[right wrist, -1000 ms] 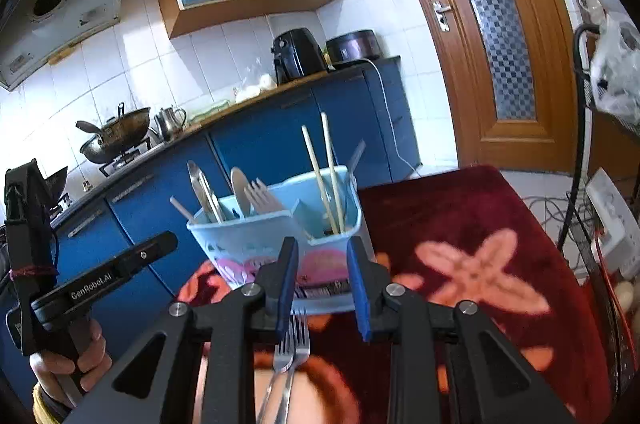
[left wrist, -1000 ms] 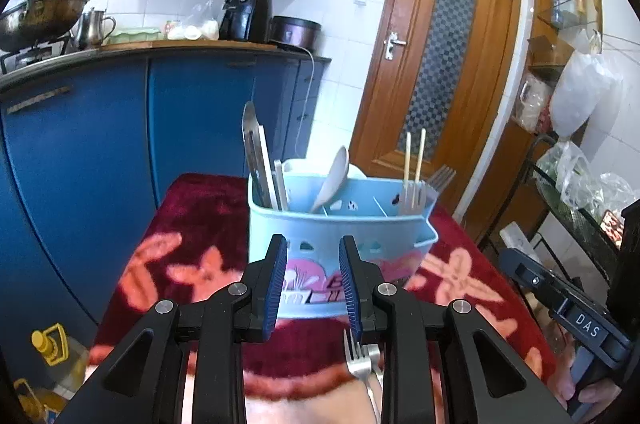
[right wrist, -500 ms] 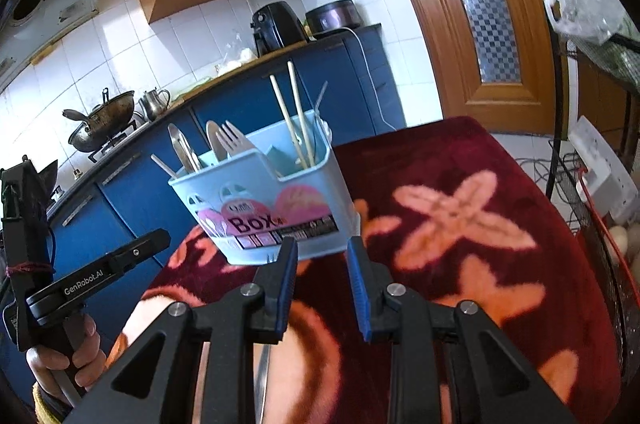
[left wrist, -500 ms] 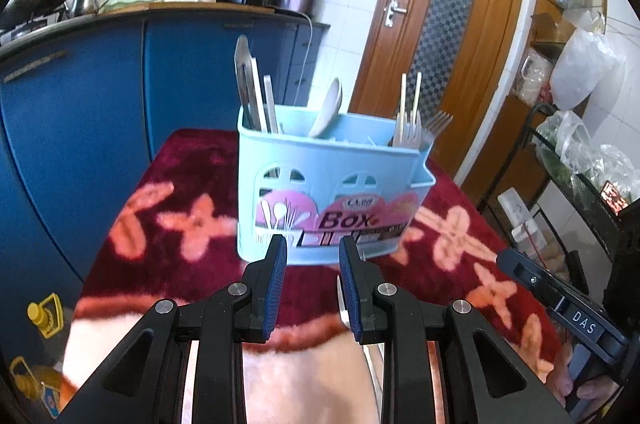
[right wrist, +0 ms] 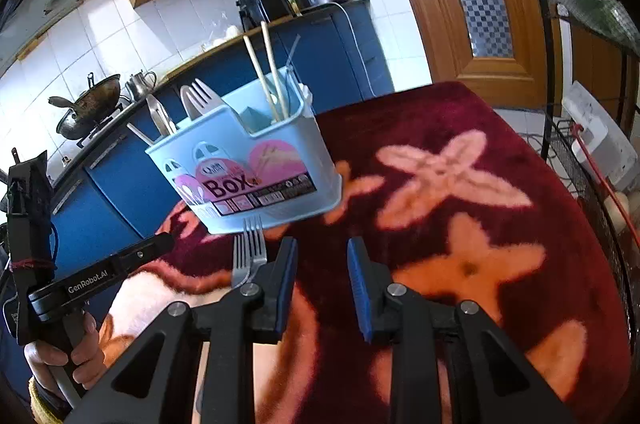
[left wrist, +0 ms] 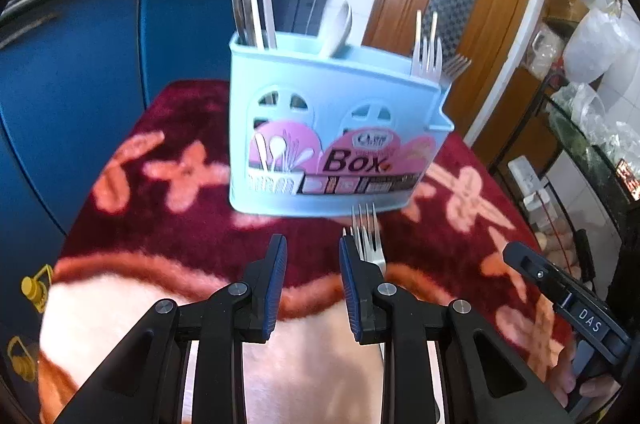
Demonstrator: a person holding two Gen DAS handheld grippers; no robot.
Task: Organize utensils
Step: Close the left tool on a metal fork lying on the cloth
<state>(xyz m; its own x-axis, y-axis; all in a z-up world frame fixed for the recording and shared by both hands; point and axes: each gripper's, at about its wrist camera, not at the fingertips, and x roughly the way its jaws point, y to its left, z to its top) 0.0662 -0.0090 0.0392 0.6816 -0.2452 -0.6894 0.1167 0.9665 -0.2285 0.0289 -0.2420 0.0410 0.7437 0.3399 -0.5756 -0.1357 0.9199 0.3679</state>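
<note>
Currently we hold both grippers, left (left wrist: 313,256) and right (right wrist: 322,258), with jaws released and empty, low behind 2 forks (right wrist: 249,248) lying on the blanket (right wrist: 460,184) just before the box (right wrist: 256,172), probably to lift them in.

A light blue utensil box (left wrist: 332,132) labelled "Box" stands on the surface (left wrist: 188,224), which is draped in a dark red blanket with orange flowers. Flat metal utensils (left wrist: 250,12) rise from the box's left end, a white spoon (left wrist: 340,28) from its middle, chopsticks (left wrist: 425,28) and forks (left wrist: 438,62) from its right end. Just in front of the box lies a fork (left wrist: 370,236), tines toward it, beside the right finger of the left hand-held gripper (left wrist: 313,284), whose jaws stand apart and empty. The right hand-held gripper (left wrist: 560,296) shows at the lower right.
</note>
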